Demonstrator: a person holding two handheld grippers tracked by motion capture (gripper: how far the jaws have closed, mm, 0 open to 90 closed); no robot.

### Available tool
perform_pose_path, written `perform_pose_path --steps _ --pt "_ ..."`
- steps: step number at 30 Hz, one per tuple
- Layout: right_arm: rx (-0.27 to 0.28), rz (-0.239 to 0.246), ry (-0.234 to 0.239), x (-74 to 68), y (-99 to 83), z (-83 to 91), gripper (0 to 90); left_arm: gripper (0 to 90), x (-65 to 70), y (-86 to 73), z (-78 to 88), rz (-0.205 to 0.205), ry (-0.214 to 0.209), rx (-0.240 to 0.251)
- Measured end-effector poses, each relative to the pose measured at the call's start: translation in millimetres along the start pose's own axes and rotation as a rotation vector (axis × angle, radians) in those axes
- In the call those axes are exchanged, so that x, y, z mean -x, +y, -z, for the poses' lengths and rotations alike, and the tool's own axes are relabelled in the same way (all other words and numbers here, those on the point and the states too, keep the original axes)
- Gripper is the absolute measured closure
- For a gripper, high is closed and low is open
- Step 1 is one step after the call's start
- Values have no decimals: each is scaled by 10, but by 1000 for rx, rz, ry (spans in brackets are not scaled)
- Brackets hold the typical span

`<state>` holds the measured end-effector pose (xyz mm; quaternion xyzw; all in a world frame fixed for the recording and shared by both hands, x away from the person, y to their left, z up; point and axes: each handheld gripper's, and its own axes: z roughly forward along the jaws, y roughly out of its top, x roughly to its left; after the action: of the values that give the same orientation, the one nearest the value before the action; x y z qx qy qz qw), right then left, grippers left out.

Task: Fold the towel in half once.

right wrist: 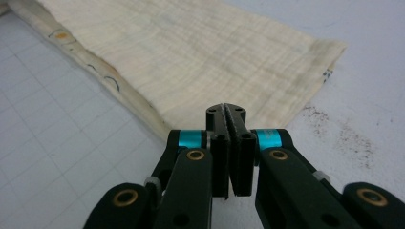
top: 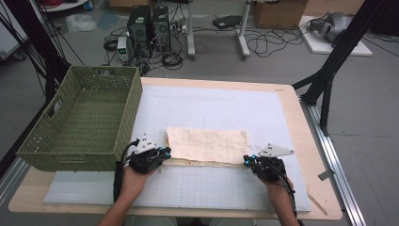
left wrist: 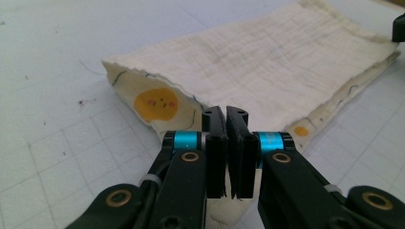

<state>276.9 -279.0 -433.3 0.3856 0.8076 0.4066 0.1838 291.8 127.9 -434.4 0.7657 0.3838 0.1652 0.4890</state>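
A cream cloth [top: 207, 145], folded into a wide rectangle, lies flat on the white grid mat [top: 211, 106]. In the left gripper view the cloth [left wrist: 267, 62] shows a yellow printed face on its underlayer near the corner. My left gripper [top: 165, 151] sits at the cloth's near left corner, and its jaws [left wrist: 225, 112] are pressed together on the fabric edge. At the near right corner my right gripper [top: 247, 160] has its jaws [right wrist: 226, 109] shut on the corner of the cloth [right wrist: 191, 52]. A hand holds each gripper from the table's near side.
A green woven basket [top: 70, 162] stands on the table's left side, close to my left gripper. The wooden table edge [top: 301, 122] runs along the right, with black frame legs beyond it. Computers and cables lie on the floor behind the table.
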Motion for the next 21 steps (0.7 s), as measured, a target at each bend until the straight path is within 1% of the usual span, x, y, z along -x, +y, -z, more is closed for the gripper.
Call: perform_pose_path --steps 2,4,5,6,8,9,10,11,12,13,14,15,17,21 --pt "12 -1 -5 2 13 26 895 860 -14 4 31 23 -14 15" --pt "26 -3 -9 4 24 52 895 861 -17 3 48 33 -27 18" --pt "24 -8 -5 6 23 57 895 861 -10 1 47 38 -29 20" --pt "21 -7 -1 9 17 44 856 861 -3 -1 44 37 -32 19" --pt "-8 -13 5 7 -1 -4 718 861 11 0 35 35 -34 17" --pt "-24 -24 7 3 -10 -36 662 861 12 -2 35 33 -33 16" --pt "-41 -25 3 -2 -20 -68 634 861 12 -4 35 32 -34 13" --pt "-60 -32 3 0 -33 -101 647 861 9 -7 37 32 -34 10" --pt "-75 -38 6 7 -46 -130 692 861 7 -10 38 35 -33 12" --pt "-64 -44 12 12 -49 -136 777 861 7 -12 41 38 -32 13" --pt "-65 -48 25 22 -40 -128 840 861 6 -13 47 40 -30 14" --pt "-60 -43 24 19 -32 -119 875 862 4 -12 55 40 -32 16" --pt "-51 -25 11 0 -14 -92 883 861 8 -10 76 43 -33 24" --pt "-1 -19 -7 -14 43 13 885 861 13 -18 112 51 -36 33"
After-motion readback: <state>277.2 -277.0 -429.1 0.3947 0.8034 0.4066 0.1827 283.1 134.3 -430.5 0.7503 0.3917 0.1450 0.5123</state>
